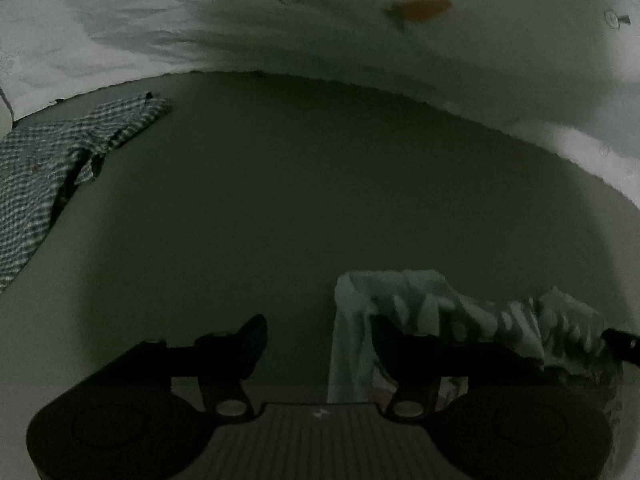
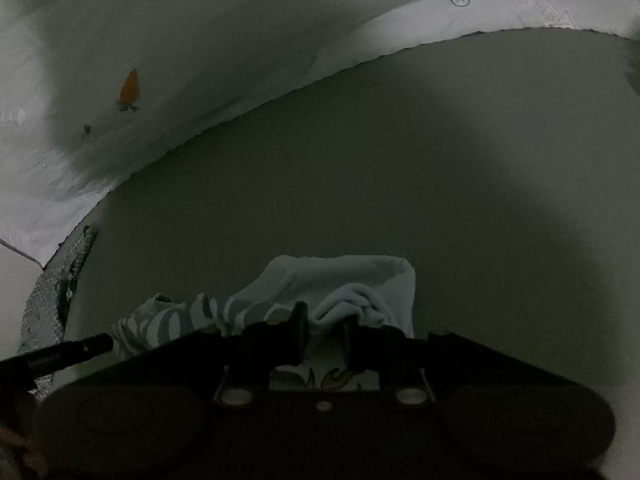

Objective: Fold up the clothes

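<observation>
A pale blue garment with a leafy print [image 1: 404, 300] hangs bunched just in front of both grippers over a dim grey-green mat [image 1: 300, 180]. My left gripper [image 1: 318, 330] stands open. The garment's edge drapes past the right one of its fingers [image 1: 384, 332], and nothing lies between the pads. In the right wrist view the same garment [image 2: 344, 280] is gathered at my right gripper [image 2: 324, 326], whose jaws are nearly together with a fold of it pinched between them. The scene is dark.
A checked cloth [image 1: 60, 152] lies crumpled at the mat's far left edge, also seen as a checked cloth [image 2: 48, 304] from the right wrist. Beyond the mat's ragged edge lies a white sheet [image 1: 120, 40] with an orange carrot shape [image 1: 420, 10] and circle marks.
</observation>
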The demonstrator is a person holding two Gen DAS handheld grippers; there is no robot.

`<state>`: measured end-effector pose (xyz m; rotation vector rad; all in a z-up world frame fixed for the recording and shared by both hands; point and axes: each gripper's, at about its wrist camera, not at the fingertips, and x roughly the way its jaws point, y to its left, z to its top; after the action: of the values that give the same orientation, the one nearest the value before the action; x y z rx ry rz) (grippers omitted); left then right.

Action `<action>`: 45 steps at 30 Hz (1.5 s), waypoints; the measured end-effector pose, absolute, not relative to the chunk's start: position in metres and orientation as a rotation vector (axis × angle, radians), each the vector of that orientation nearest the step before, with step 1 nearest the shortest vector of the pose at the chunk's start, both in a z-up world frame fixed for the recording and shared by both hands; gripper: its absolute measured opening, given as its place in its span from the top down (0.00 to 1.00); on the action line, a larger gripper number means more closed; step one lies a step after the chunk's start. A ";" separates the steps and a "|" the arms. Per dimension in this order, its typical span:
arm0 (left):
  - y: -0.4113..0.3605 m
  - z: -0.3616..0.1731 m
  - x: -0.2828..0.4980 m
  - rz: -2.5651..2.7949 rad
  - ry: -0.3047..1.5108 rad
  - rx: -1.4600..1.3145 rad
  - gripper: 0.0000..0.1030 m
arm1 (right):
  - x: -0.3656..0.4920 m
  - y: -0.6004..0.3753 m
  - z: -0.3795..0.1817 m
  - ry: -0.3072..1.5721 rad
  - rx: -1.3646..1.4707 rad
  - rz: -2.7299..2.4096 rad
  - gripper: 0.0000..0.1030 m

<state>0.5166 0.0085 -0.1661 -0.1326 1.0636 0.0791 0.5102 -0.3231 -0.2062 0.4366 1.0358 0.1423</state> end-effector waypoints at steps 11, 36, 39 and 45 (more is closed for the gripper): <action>0.009 -0.168 0.515 0.067 1.084 -0.151 0.36 | 0.503 -0.326 -0.198 1.000 0.462 0.185 0.82; 0.011 -0.194 0.506 -0.188 1.077 -0.389 0.15 | 0.493 -0.330 -0.224 1.020 0.201 0.300 0.07; 0.005 -0.204 0.508 -0.160 1.100 -0.356 0.15 | 0.496 -0.330 -0.234 1.020 0.208 0.289 0.06; -0.003 -0.208 0.508 -0.162 1.067 -0.328 0.11 | 0.496 -0.326 -0.236 0.992 0.211 0.320 0.08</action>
<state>0.5076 -0.0027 -0.2075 -0.3277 1.0671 -0.1620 0.4960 -0.3257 -0.2360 0.2106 0.9925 0.3205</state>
